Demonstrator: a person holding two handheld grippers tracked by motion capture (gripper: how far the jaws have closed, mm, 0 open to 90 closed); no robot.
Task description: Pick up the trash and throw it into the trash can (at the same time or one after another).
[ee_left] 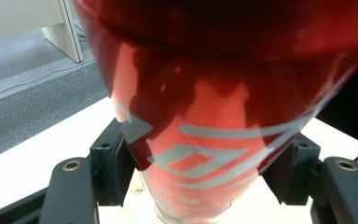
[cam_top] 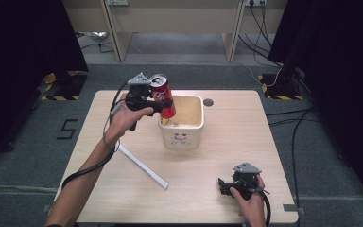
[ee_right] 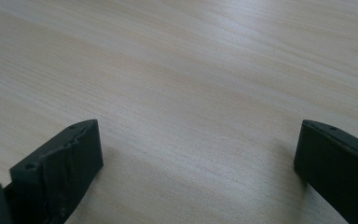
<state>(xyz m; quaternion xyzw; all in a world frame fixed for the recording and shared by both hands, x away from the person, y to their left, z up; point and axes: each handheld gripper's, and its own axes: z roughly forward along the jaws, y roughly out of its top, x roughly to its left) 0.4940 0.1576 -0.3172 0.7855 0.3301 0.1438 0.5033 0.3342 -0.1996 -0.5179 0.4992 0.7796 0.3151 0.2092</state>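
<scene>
So the person's left gripper [cam_top: 157, 105] is clamping a red can [cam_top: 163, 96] around the middle, just above centre of the high view, and holding it tilted over the near-left corner of a cream tub [cam_top: 192, 134]. The can's bottom end is dipping inside the tub's rim, and its open top is leaning toward the upper left of the frame. In the left gripper view the can [ee_left: 205, 116] is sitting squarely between the two black jaws, both pads pressed against its sides, so the grip looks solid for now.

The right gripper [cam_top: 228, 187] is resting down at the lower right of the high view, near the table [cam_top: 236, 118] edge, jaws spread wide with nothing between them. Its own view is showing bare wood [ee_right: 191, 84] between the jaws.

A white stick [cam_top: 144, 167] is lying on the table at lower left of centre, well apart from everything.

What could go wrong: the can is slick and round, so if the squeeze loosens while it's tilted, it could slip and drop crooked, clipping the rim. The tub looks light, and nothing is bracing it, so a bump from the can or jaw could shove or tip it. There's already something pale in the tub's bottom; hard to tell what, but the can might land skewed on it.
</scene>
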